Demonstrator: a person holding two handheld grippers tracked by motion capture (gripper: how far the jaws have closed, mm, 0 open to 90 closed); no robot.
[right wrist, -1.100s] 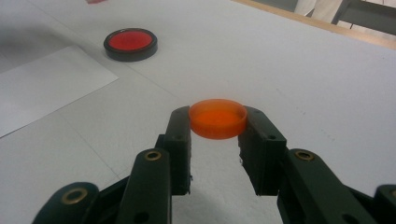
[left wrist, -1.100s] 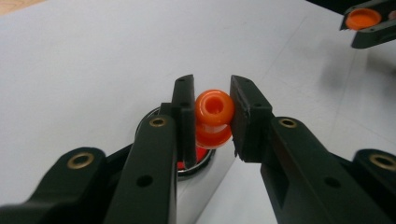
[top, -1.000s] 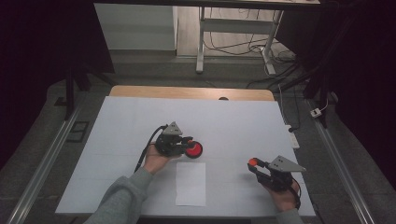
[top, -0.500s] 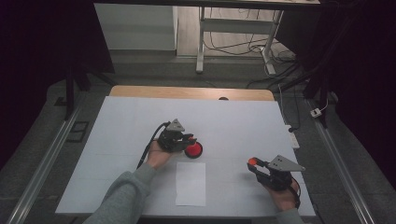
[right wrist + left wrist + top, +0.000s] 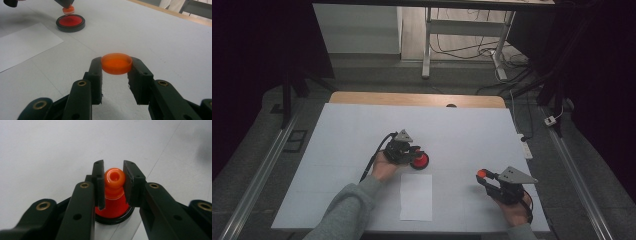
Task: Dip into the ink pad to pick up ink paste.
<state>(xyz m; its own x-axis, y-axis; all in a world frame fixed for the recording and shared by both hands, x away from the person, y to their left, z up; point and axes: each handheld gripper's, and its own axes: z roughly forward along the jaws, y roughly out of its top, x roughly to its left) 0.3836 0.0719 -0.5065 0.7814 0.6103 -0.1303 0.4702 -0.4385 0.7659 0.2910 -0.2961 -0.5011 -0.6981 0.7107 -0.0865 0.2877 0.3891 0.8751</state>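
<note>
From the high view, my left tongs [image 5: 411, 152] sit over a red disc [image 5: 420, 160] on the counter [image 5: 472, 130], just above a paper sheet [image 5: 416, 196]; what they hold is hidden.

The left gripper view shows them clamped on an orange stamp knob [image 5: 114, 177].

In the right gripper view, my right tongs [image 5: 116, 67] pinch an orange cap [image 5: 116, 63].

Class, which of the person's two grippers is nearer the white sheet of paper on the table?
Left. The left gripper hovers just beyond the paper's far edge; the right gripper sits farther off to its right.
</note>
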